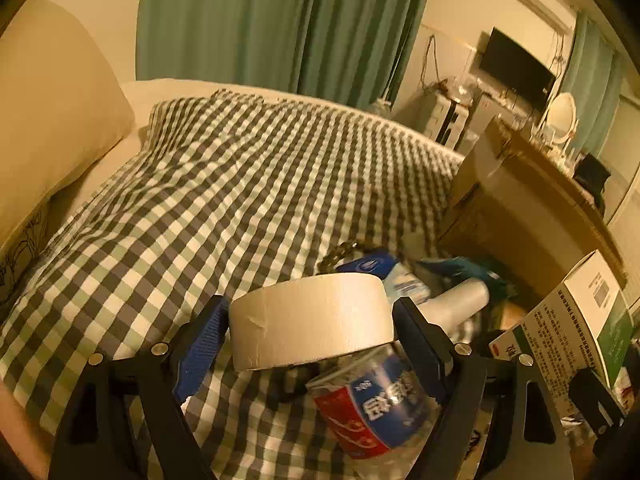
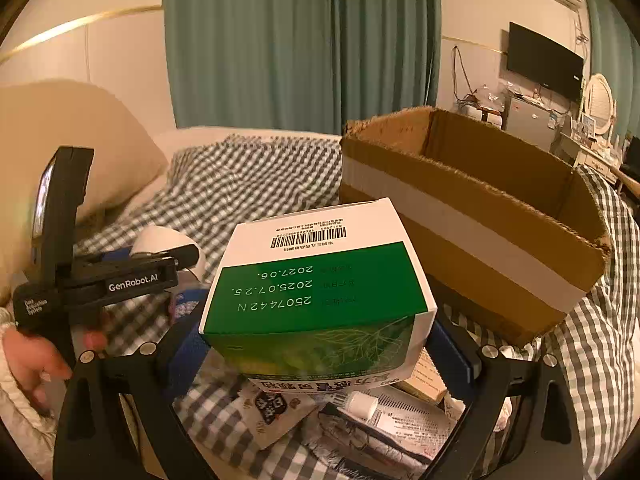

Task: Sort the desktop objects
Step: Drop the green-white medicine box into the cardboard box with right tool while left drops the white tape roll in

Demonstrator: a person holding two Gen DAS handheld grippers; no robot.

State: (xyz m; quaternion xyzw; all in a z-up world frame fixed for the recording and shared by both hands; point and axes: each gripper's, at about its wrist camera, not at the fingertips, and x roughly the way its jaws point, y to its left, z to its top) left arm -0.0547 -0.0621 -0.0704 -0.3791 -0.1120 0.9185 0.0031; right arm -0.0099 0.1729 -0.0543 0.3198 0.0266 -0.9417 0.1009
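Note:
My left gripper [image 1: 310, 308] is shut on a cream roll of masking tape [image 1: 312, 320], which hangs above the checked bedspread [image 1: 224, 184] and a clear plastic bottle with a red and blue label [image 1: 376, 408]. In the right wrist view my right gripper [image 2: 318, 324] is shut on a green and white carton [image 2: 320, 288] with a barcode, held clear of the clutter below. An open cardboard box [image 2: 480, 216] stands just right of and behind the carton. The tape roll [image 2: 168, 246] also shows at the left, beside a hand [image 2: 36, 356].
Under the carton lie a snack packet [image 2: 272, 404], a small white bottle [image 2: 360, 402] and printed papers. A white bottle [image 1: 460, 300] and blue packets lie by the cardboard box [image 1: 520, 200]. Cream pillows [image 1: 52, 112] fill the left; curtains, a screen and a dresser stand behind.

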